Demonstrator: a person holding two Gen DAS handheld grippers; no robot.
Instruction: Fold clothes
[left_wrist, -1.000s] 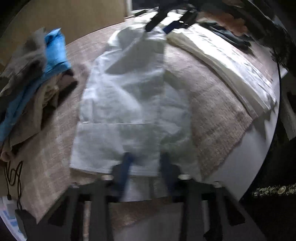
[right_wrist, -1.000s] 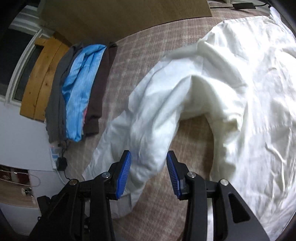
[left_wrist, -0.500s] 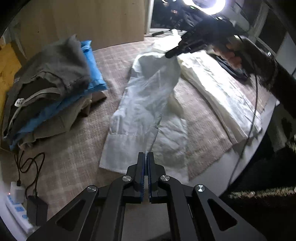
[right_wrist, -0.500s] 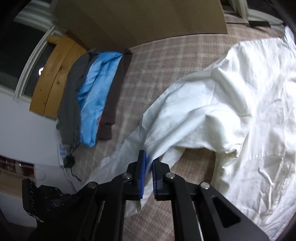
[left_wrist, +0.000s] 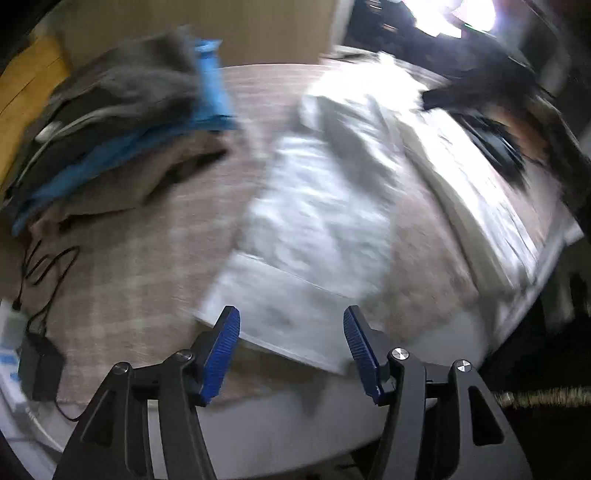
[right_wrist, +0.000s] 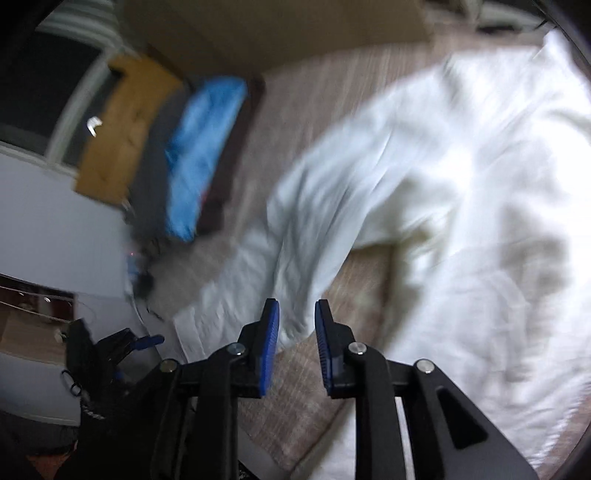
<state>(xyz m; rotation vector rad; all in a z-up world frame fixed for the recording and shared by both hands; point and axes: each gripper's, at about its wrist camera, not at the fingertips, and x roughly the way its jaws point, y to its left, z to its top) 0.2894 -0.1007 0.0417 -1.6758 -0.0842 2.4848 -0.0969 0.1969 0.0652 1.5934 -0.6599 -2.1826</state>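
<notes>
A white shirt (right_wrist: 461, 177) lies spread on a beige checked cloth (left_wrist: 140, 266). One long sleeve (left_wrist: 325, 206) runs toward me, and its cuff (left_wrist: 280, 314) lies flat just past my left gripper (left_wrist: 291, 332). That gripper's jaws are opening wide, and no cloth is pressed between the pads. My right gripper (right_wrist: 295, 332) hovers above the sleeve's upper part (right_wrist: 314, 229); its jaws are opening with a narrow gap that grips nothing. Both views are blurred by motion. The left gripper (right_wrist: 146, 341) also shows at the lower left of the right wrist view.
A stack of folded clothes (left_wrist: 129, 110), grey, blue and brown, sits at the far left of the bed. A black adapter (left_wrist: 38, 363) with cables lies by the left edge. The white mattress edge (left_wrist: 277, 424) runs close below the cuff.
Half a second ago both grippers were shut at the sleeve; now both have opened and lifted away. The sleeve has dropped flat onto the checked cloth.
</notes>
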